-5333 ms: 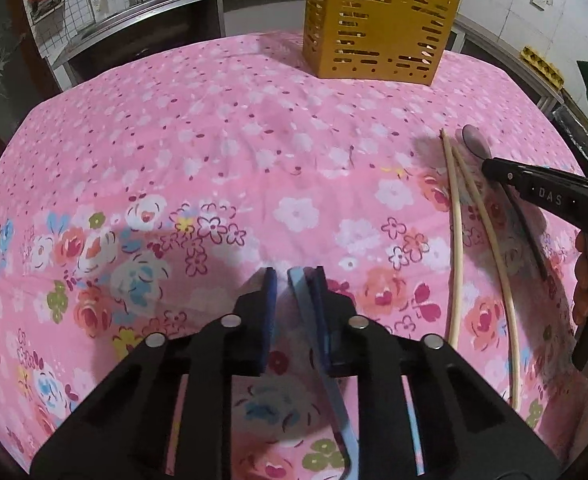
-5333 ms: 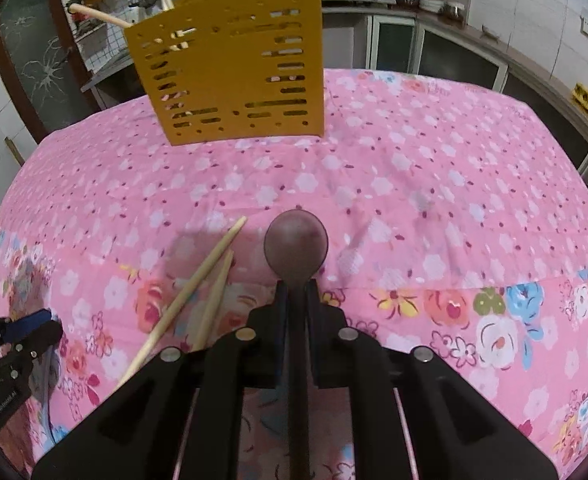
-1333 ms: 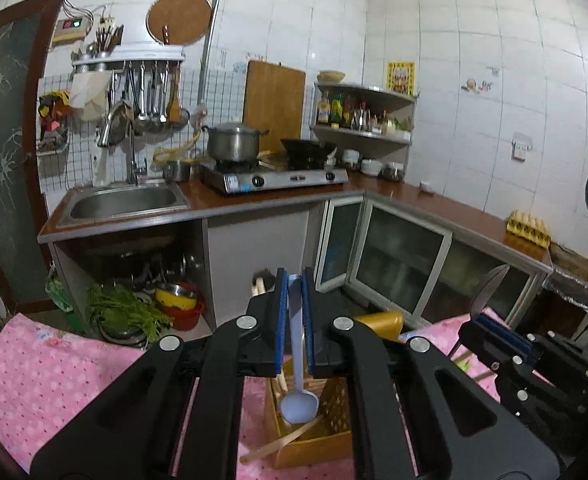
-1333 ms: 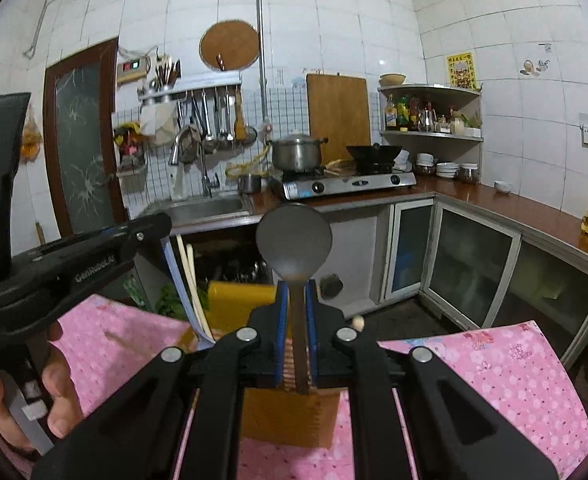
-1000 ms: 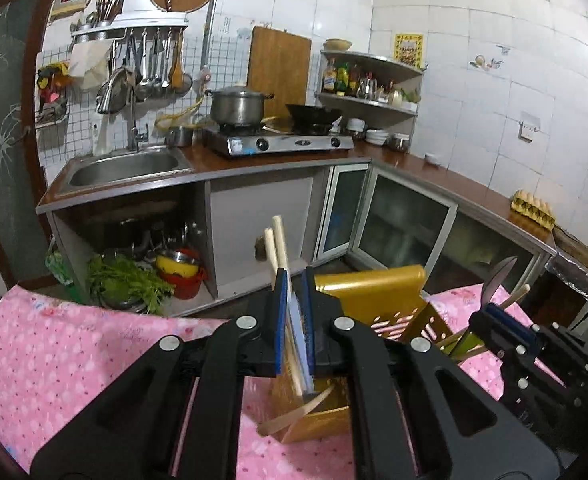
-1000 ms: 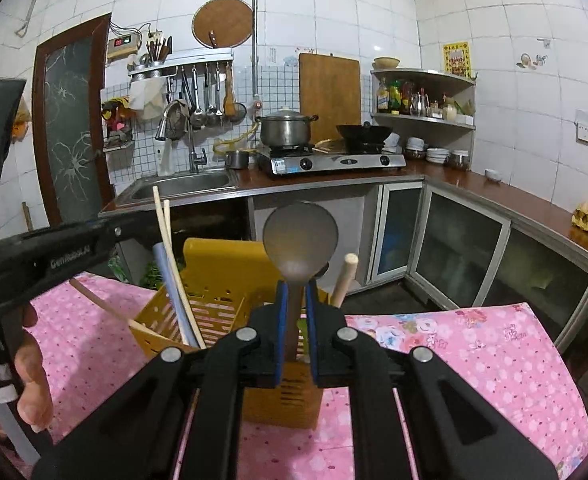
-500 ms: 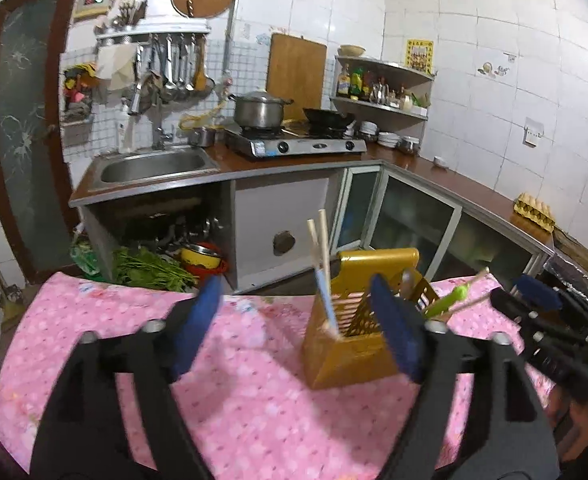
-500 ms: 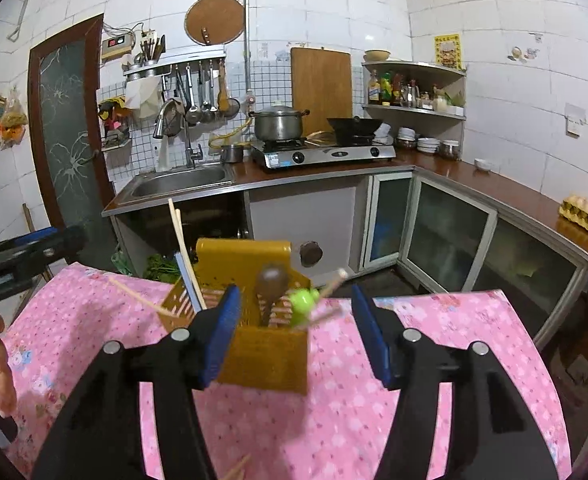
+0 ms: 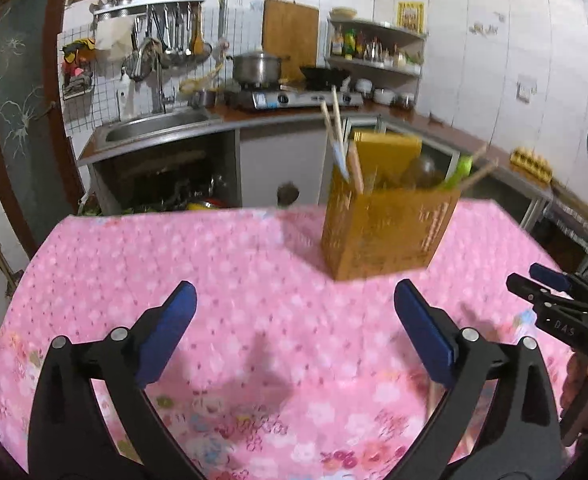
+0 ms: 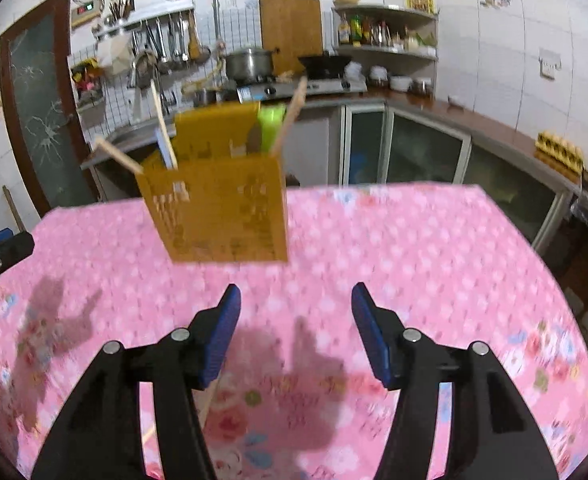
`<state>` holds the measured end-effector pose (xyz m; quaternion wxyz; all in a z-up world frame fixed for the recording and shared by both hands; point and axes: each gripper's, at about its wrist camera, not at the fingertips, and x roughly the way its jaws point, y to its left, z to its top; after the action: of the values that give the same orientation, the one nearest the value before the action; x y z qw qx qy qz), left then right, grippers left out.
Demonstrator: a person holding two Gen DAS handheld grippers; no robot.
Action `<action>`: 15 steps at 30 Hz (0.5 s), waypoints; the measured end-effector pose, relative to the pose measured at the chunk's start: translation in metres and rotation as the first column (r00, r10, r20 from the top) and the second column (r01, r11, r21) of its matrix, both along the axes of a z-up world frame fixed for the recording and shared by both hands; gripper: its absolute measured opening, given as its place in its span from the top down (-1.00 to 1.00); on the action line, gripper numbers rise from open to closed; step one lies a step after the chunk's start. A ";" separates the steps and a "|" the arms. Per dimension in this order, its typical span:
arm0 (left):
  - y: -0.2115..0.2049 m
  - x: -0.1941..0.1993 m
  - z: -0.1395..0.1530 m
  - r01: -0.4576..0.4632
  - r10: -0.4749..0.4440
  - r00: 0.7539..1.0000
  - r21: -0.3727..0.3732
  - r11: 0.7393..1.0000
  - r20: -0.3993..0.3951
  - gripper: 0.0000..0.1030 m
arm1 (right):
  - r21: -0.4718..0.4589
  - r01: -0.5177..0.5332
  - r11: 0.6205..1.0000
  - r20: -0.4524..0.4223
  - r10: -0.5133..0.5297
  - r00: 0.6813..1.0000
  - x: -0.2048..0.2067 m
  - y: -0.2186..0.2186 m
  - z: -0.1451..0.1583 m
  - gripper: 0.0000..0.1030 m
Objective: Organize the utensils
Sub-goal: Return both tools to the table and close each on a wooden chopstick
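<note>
A yellow slotted utensil holder (image 9: 386, 232) stands on the pink flowered tablecloth (image 9: 254, 280); it also shows in the right wrist view (image 10: 218, 208). It holds chopsticks (image 9: 336, 128), a blue-handled spoon (image 9: 340, 160), a dark spoon (image 10: 254, 138) and a green utensil (image 10: 270, 124). My left gripper (image 9: 294, 316) is open and empty, back from the holder. My right gripper (image 10: 294, 320) is open and empty, just in front of the holder. Two chopsticks (image 10: 208, 400) lie on the cloth under its left finger. The right gripper shows at the right edge of the left wrist view (image 9: 554, 300).
Behind the table run a kitchen counter with a sink (image 9: 154, 128), a gas stove with a pot (image 9: 258, 68) and glass-door cabinets (image 10: 422, 152). The left gripper's tip shows at the left edge of the right wrist view (image 10: 2, 252).
Both grippers were shut on spoons above the holder; they opened, the spoons now stand in the holder, and both grippers have pulled back and tilted down toward the table.
</note>
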<state>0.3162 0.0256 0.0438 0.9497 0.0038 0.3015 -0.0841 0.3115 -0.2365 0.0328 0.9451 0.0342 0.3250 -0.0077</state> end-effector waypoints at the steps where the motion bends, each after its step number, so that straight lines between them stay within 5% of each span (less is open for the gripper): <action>1: -0.001 0.001 -0.006 0.001 -0.001 1.000 0.004 1.000 -0.011 -0.87 | 0.003 0.002 1.000 -0.013 -0.002 1.000 -0.001 0.003 -0.007 -0.11; 15: 0.008 0.018 -0.061 0.046 -0.041 0.988 0.028 0.999 -0.152 -0.90 | -0.019 0.003 1.000 -0.200 -0.007 0.980 0.001 0.052 -0.064 -0.08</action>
<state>0.3343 0.0335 -0.0174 0.9220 0.0190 0.3737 -0.1000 0.3127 -0.1845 -0.0308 0.9078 0.0254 0.4184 -0.0165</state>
